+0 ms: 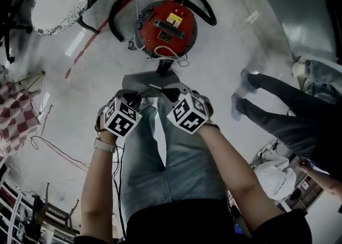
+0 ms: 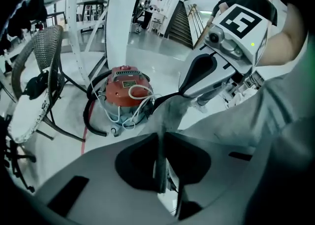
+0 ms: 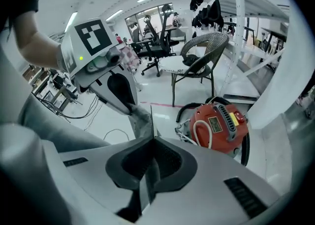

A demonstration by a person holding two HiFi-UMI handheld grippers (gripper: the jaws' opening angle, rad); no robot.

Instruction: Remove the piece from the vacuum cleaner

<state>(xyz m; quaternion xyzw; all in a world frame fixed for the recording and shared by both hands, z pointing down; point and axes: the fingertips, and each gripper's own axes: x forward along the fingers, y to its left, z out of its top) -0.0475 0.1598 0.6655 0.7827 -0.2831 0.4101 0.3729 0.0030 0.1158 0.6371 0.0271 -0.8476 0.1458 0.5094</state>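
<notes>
Pinching grey cloth piece (image 1: 145, 81) at frame centre with left gripper (image 1: 133, 99) and right gripper (image 1: 172, 94); staircase (image 2: 178, 22) only in left gripper view.

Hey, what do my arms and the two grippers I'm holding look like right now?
The left gripper and right gripper each have a light grey body with black jaw pads. Each carries a cube of black-and-white square markers with a small green light. A thin black cable runs from the left one. Forearms are bare below a dark top, and a pale watch strap circles the left wrist.
</notes>
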